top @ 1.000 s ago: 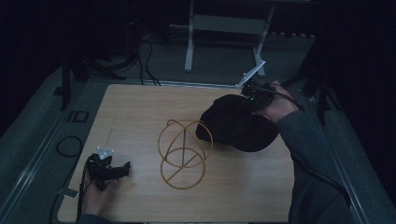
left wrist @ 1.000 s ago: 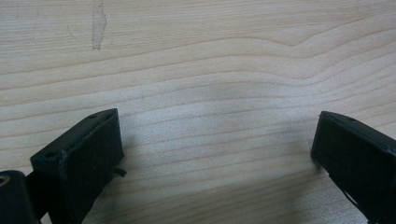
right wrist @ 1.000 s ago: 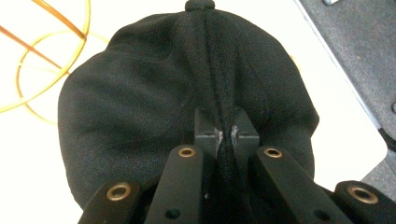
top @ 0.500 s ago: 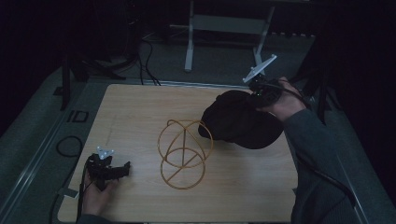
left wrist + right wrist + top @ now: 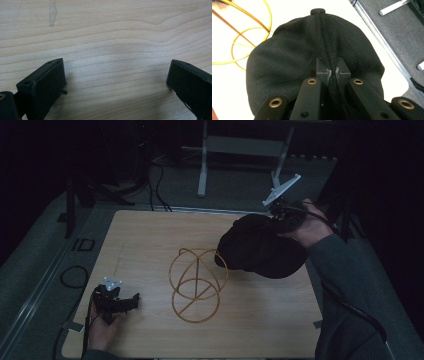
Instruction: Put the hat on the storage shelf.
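Black cap, pinched by a crown fold in the clenched right gripper beside the wire stand, could slip free under its own weight; left gripper, jaws spread, rests on the table.

Both grippers were black, the right gripper topped by a grey three-cornered plate. Its arms carried brass-ringed screw holes. The person's right sleeve was dark grey.

Black cap, apparently lifted, beside yellow wire-ring frame on table.
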Motion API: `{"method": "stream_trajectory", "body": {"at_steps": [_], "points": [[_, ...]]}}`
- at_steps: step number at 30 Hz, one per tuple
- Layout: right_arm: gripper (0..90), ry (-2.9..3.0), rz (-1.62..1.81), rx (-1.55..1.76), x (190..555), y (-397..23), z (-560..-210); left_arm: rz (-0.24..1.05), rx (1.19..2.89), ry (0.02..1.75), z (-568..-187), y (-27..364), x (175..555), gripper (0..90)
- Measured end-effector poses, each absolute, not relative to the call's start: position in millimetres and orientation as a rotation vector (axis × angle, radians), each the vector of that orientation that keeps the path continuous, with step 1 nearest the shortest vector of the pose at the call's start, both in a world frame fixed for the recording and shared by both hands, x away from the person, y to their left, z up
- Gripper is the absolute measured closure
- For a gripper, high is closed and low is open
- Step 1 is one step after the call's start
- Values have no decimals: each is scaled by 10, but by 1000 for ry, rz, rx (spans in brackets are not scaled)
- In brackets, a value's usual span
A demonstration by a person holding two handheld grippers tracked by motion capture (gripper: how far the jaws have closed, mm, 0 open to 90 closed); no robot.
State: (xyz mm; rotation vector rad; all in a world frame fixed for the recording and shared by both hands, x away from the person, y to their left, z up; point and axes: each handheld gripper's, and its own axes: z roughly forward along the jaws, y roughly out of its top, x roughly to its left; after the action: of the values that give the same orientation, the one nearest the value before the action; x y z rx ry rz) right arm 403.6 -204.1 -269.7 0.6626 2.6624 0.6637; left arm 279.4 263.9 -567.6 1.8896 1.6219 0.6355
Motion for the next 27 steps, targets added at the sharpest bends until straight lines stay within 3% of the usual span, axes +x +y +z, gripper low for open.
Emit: {"method": "stream_trajectory", "body": {"at_steps": [27], "points": [[852,2625,666,587,3947,-1993,-2440,635,1889,1622,-5676,2639,2794,18]]}}
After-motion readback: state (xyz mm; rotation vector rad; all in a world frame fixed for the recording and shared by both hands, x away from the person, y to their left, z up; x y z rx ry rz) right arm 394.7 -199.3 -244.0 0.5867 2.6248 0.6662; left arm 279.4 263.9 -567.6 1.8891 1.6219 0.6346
